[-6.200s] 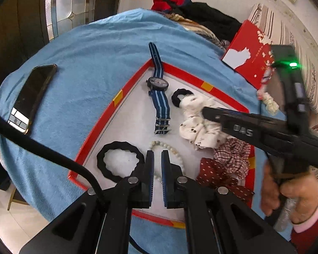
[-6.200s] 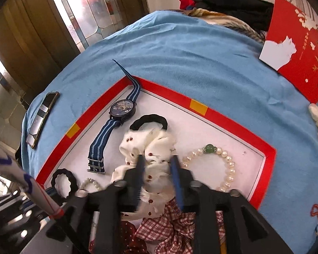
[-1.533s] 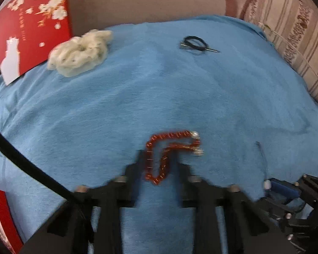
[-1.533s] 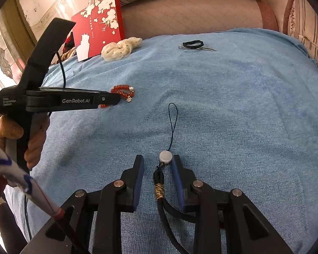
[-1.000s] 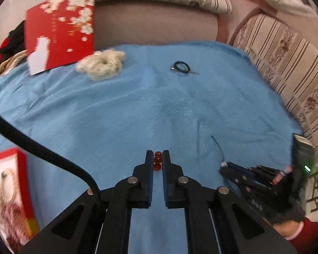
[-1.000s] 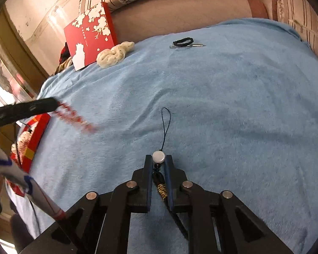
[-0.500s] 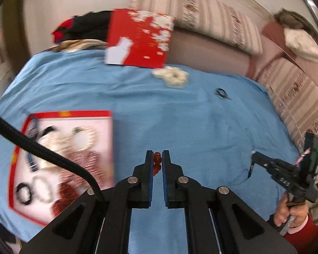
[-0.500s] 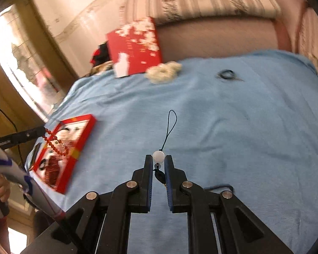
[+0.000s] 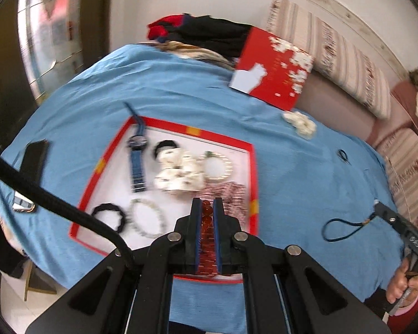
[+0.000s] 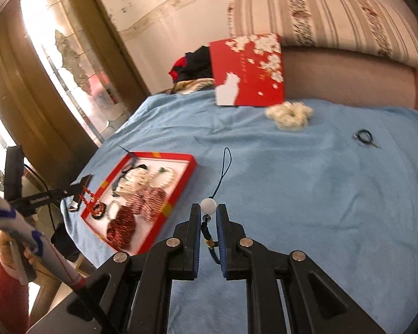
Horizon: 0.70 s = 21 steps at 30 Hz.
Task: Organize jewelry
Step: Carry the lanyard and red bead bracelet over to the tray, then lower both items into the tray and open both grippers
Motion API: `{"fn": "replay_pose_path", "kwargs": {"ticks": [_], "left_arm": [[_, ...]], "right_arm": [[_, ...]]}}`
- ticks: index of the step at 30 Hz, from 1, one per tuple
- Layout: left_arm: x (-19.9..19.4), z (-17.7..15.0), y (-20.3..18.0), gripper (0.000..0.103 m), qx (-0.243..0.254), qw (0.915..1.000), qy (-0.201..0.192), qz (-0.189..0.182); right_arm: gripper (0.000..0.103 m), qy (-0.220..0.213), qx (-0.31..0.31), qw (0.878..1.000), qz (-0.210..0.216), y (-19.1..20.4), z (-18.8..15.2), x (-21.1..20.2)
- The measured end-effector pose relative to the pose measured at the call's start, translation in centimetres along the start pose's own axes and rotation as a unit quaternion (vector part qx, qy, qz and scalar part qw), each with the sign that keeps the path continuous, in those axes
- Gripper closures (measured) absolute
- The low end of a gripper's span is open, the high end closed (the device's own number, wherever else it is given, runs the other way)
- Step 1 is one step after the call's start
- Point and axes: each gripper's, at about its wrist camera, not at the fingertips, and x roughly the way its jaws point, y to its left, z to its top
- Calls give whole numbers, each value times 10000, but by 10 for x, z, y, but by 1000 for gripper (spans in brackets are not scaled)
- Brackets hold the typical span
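Note:
My left gripper [image 9: 206,208] is shut on a red bead bracelet [image 9: 206,215] and holds it above the near side of the red-rimmed tray [image 9: 112,150]; the bracelet hangs from it in the right wrist view [image 10: 87,194]. The tray [image 10: 181,189] holds a blue-strap watch [image 9: 138,161], scrunchies, pearl bracelets [image 9: 216,165] and a black ring [image 9: 110,217]. My right gripper [image 10: 208,211] is shut on a dark cord charm with a white bead [image 10: 208,205], held above the blue cloth right of the tray. The cord also shows in the left wrist view [image 9: 345,229].
A red flowered box [image 10: 248,69] leans at the back. A cream scrunchie [image 10: 289,115] and a small black hair tie [image 10: 365,136] lie on the blue cloth [image 10: 320,194]. A phone [image 9: 32,161] lies left of the tray. Clothes [image 9: 206,32] are piled behind.
My left gripper has carried the red bracelet left, from beside the tray to over it. My right gripper has lifted the cord charm and moved it toward the tray.

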Motion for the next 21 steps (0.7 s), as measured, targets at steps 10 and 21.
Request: {"fn": "replay_pose_path", "kwargs": {"ticks": [10, 21], "left_arm": [[28, -18, 51, 96, -434, 9987, 214, 157], [43, -36, 91, 96, -659, 9959, 321, 533]], "right_arm": [[91, 37, -455, 9988, 184, 58, 35, 21], [91, 289, -780, 9963, 219, 104, 67, 82]]}}
